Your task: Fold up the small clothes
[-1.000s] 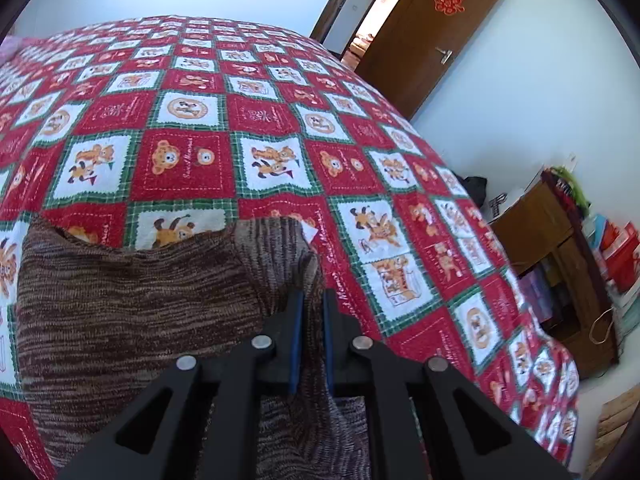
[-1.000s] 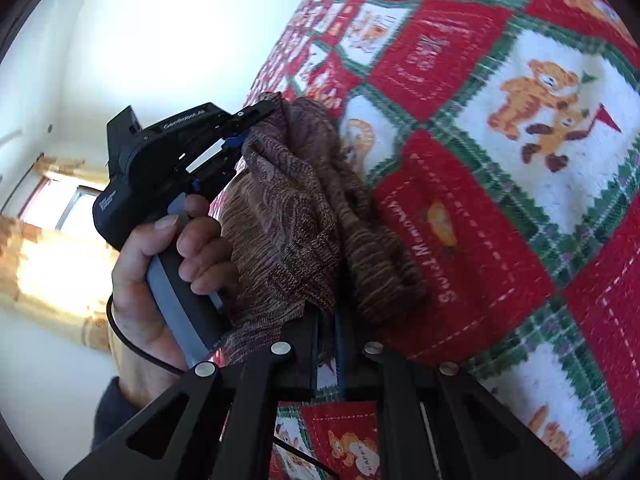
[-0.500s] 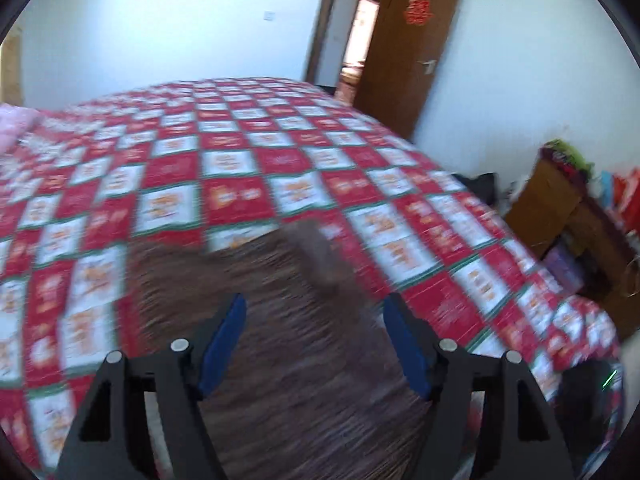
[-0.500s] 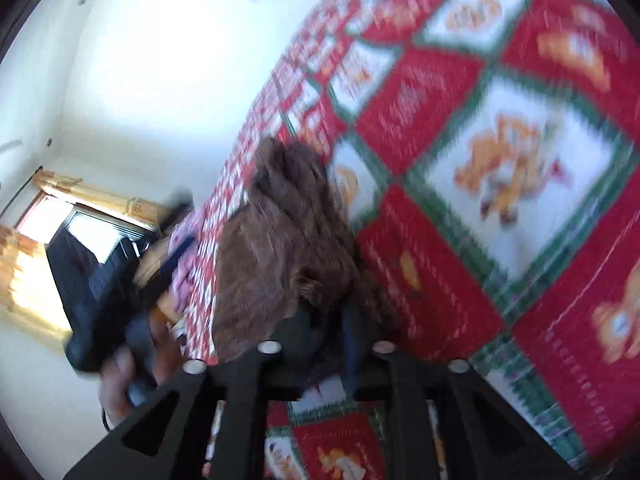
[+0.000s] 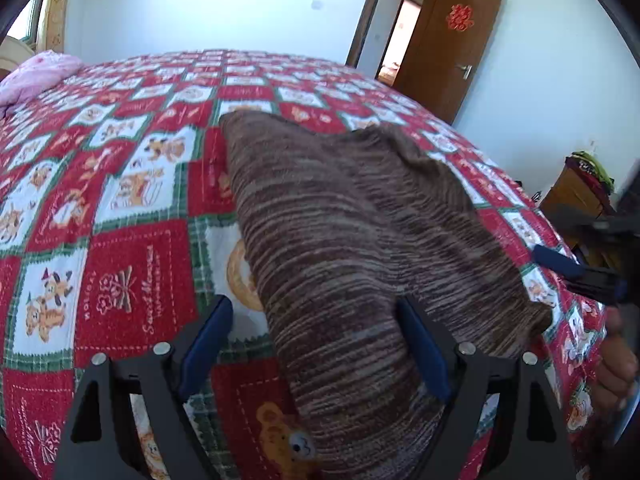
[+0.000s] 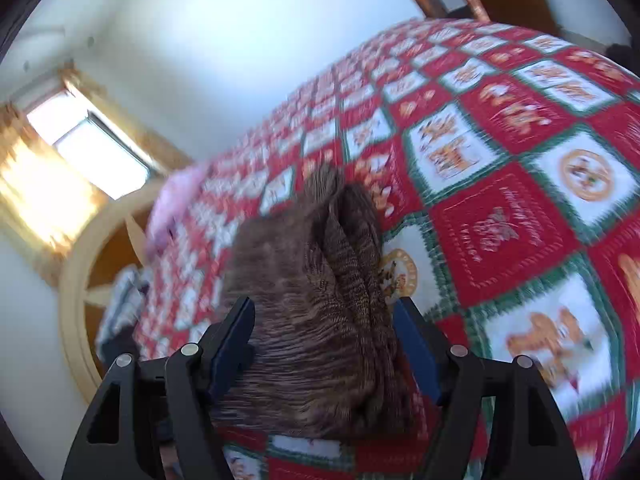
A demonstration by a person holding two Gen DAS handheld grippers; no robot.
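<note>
White walls (image 5: 200, 4), open brown door (image 5: 448, 44) with red paper ornament (image 5: 460, 17), wooden cabinet (image 5: 576, 196) far right, bright curtained window (image 6: 96, 152), red patchwork bed quilt (image 5: 132, 272).

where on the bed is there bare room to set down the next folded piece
Bare quilt runs wide on the side of the brown knit garment toward the pink bedding, and beyond it toward the door. It is crowded at the near edge: the garment lies there between the open left gripper and right gripper.
</note>
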